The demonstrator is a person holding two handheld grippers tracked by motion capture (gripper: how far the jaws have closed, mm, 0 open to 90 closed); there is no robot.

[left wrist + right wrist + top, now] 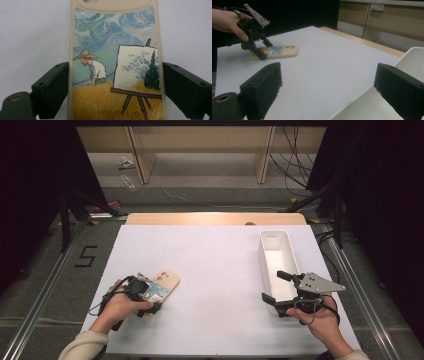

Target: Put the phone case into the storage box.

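Left gripper [115,82] straddles phone case [116,62]; pad contact unclear, case's top and bottom cropped by frame. Right gripper [329,87] jaws apart, empty, above white bin [412,65], lower right.

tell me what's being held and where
The left gripper straddles the phone case across its long edges, low on the table; a firm hold cannot be told. The right gripper holds nothing.

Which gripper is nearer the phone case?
Left. The left gripper straddles the phone case, jaws at its sides; the right gripper is across the table.
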